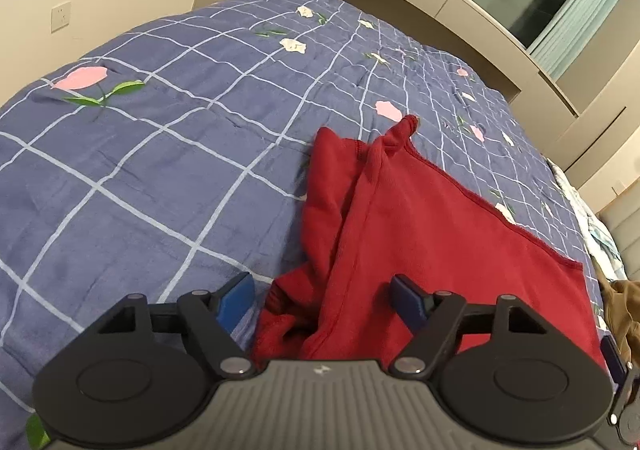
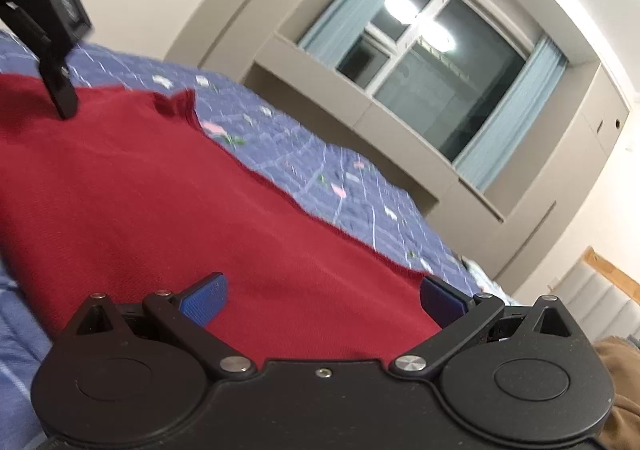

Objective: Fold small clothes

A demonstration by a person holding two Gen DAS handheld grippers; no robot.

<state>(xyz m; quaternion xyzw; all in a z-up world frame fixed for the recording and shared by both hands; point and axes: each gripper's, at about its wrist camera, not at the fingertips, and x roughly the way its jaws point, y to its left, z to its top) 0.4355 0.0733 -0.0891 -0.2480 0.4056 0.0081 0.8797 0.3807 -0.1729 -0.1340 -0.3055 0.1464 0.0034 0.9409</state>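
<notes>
Now, working left to right: my left tool (image 1: 322,300) hangs over the bunched left edge of the red garment (image 1: 420,218), its blue pads (image 1: 236,300) spread to either side of the ridge of cloth and not pressing it, so nothing is gripped there. The garment lies on the bed (image 1: 160,170), mostly flat toward the right, its far corner poking up. My right tool (image 2: 322,300) hovers low over the flat red cloth, jaws wide and released too. To do this well, I judge I should pinch one layer at each near corner, lift evenly, and carry the edge across without dragging the rumpled side.
</notes>
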